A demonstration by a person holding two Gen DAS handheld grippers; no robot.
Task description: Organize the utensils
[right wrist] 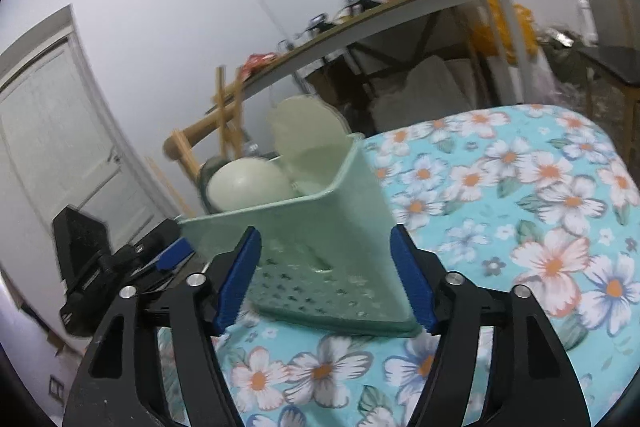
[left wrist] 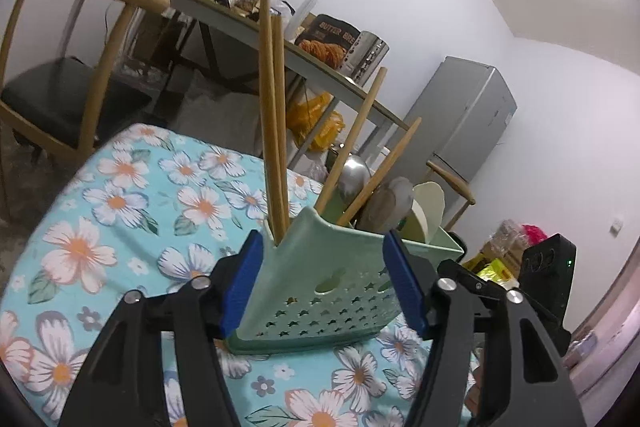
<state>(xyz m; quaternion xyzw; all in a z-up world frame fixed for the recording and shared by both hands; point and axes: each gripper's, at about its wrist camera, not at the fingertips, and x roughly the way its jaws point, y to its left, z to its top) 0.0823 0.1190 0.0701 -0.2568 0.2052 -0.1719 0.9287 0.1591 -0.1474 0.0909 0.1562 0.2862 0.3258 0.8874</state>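
Nearest, the left gripper (left wrist: 322,277) and the right gripper (right wrist: 325,277) are seen with jaws spread wide on either side of the pale green caddy (left wrist: 316,291), nothing being grasped. The caddy is set upright on the flower-patterned counter (left wrist: 132,211). Sorting seems mostly done: chopsticks (left wrist: 272,131) and spoons (left wrist: 390,205) are already stood inside it, though the right view is blurred.

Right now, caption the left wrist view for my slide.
Left gripper straddles the green utensil caddy holding chopsticks.
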